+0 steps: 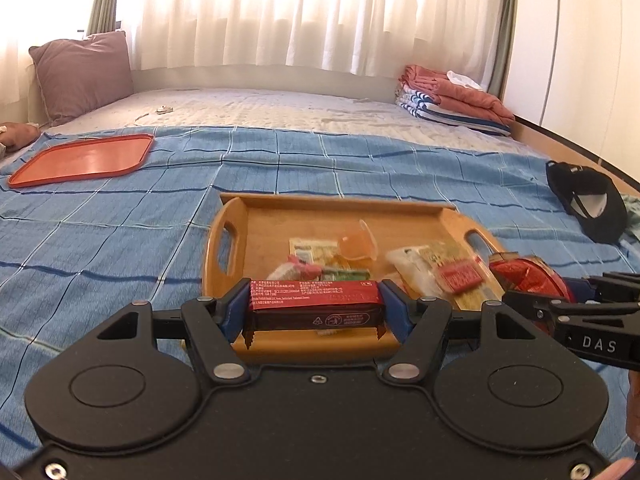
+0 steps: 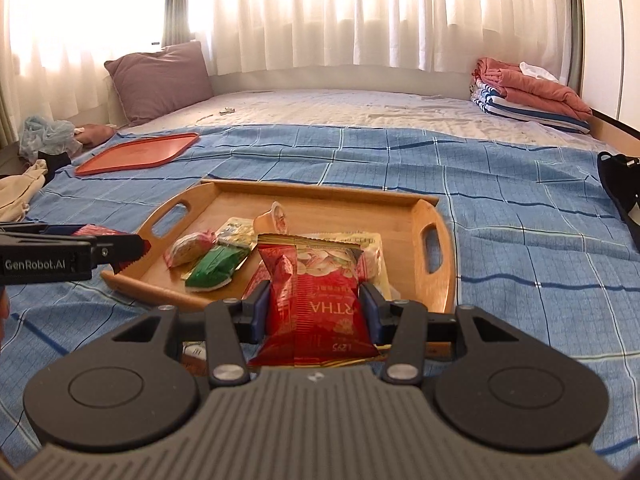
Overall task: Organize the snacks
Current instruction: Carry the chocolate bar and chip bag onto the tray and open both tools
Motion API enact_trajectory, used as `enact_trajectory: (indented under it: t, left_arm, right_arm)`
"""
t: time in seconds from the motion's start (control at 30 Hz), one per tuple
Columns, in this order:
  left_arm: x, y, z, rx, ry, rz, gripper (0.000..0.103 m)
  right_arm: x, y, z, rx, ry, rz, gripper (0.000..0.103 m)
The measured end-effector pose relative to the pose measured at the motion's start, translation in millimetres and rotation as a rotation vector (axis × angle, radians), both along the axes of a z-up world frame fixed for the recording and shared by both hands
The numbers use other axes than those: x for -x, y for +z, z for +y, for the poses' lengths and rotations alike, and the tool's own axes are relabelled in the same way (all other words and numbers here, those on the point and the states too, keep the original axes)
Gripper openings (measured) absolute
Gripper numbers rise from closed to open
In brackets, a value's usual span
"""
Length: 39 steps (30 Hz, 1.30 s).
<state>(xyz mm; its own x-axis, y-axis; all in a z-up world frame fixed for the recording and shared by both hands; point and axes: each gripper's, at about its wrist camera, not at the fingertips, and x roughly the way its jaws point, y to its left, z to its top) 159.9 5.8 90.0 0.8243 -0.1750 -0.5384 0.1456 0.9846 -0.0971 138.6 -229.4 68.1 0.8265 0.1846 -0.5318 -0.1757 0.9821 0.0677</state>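
Observation:
My left gripper (image 1: 315,306) is shut on a dark red snack bar (image 1: 316,308), held crosswise just above the near rim of the wooden tray (image 1: 344,206). My right gripper (image 2: 314,308) is shut on a red snack bag (image 2: 316,304), also over the tray's (image 2: 320,192) near edge. Inside the tray lie several snacks: a green packet (image 2: 214,270), a pink-and-white wrapped piece (image 2: 190,248), a small orange jelly cup (image 2: 272,218) and pale yellow packets (image 2: 240,230). The red bag (image 1: 528,276) and the right gripper show at the right of the left wrist view.
An orange flat tray (image 1: 84,158) lies far left on the blue checked bedspread (image 1: 120,240). A black cap (image 1: 588,200) sits at the right edge. A purple pillow (image 1: 82,74) and folded blankets (image 1: 452,98) rest at the back near the curtains.

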Motion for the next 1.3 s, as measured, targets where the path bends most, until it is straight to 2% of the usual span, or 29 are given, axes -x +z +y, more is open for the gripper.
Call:
enact_trajectory:
  t: [0.33, 0.57, 1.0, 1.13, 1.17, 1.2, 1.23, 1.3]
  left_arm:
    - [-53.4, -13.2, -0.2, 0.003, 0.035, 0.038, 0.066]
    - [-85.0, -33.4, 0.0, -0.017, 0.076, 0.059, 0.066]
    - [-108.8, -62.6, -3.6, -0.046, 0.089, 0.088, 0.066]
    - [-109.1, -62.9, -6.9, -0.066, 0.092, 0.080, 0.069]
    - [-108.6, -62.4, -7.0, -0.067, 0.094, 0.080, 0.075]
    - [-107.7, -61.5, -6.9, -0.067, 0.097, 0.077, 0.080]
    - [-106.1, -60.3, -6.6, -0.065, 0.099, 0.069, 0.081]
    - [-103.1, -56.5, -5.5, -0.062, 0.095, 0.058, 0.085]
  right_arm:
    - [-36.0, -3.8, 7.5, 0.012, -0.019, 0.023, 0.051]
    - [-58.6, -18.7, 26.7, -0.042, 0.030, 0.072, 0.051]
    - [-77.3, -43.6, 50.7, -0.043, 0.062, 0.087, 0.053]
    - [-77.6, -43.9, 51.7, -0.048, 0.063, 0.067, 0.070]
    - [-76.3, -42.9, 51.7, -0.053, 0.065, 0.060, 0.073]
    - [-74.4, -41.5, 51.8, -0.057, 0.068, 0.048, 0.081]
    - [-72.3, -40.1, 52.0, -0.057, 0.074, 0.037, 0.086]
    - [-67.8, -37.0, 53.2, -0.047, 0.090, 0.016, 0.087]
